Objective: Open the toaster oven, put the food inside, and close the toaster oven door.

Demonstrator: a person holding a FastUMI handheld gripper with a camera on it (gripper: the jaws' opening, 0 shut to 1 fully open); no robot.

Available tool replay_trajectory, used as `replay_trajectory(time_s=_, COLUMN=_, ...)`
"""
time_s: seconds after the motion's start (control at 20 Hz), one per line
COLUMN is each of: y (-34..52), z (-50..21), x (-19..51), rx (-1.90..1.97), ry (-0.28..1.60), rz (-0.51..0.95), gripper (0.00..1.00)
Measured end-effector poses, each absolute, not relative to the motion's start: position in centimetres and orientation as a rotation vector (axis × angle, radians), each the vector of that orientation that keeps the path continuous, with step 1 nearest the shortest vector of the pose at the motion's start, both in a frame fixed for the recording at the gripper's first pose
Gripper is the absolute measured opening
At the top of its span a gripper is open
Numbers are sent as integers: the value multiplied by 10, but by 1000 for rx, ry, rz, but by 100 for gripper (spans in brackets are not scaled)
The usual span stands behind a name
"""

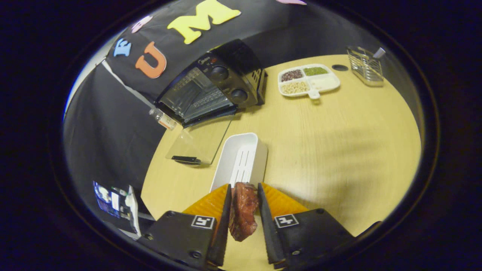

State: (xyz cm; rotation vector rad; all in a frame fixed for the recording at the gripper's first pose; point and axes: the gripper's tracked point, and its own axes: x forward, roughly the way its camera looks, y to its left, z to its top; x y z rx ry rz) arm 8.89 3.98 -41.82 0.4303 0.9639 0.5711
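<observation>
My gripper (243, 188) is shut on a dark red piece of meat (243, 212), which hangs between the two fingers above the table. Just ahead of the fingers lies a white rectangular tray (230, 156) with a slotted insert. Beyond it, at the back of the round wooden table (339, 143), stands the black toaster oven (211, 88). Its glass door (199, 141) is folded down flat onto the table, with the dark handle at its near edge. The oven's inside looks dark, with wire racks faintly visible.
A white divided dish (308, 80) of beans and grains sits to the right of the oven. A wire basket (365, 66) stands farther right at the table's back edge. A small clear bottle (162, 118) lies left of the oven door.
</observation>
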Motion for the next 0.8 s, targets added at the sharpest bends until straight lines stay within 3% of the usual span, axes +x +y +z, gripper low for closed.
replay_trajectory(time_s=0.2, y=42, z=-415, x=80, rx=550, ry=1011, rz=583, gripper=24)
replay_trajectory(time_s=0.4, y=43, z=-403, x=80, rx=581, ry=1005, rz=572, gripper=18)
replay_trajectory(time_s=0.8, y=84, z=-335, x=89, rx=644, ry=858, rz=560, gripper=17)
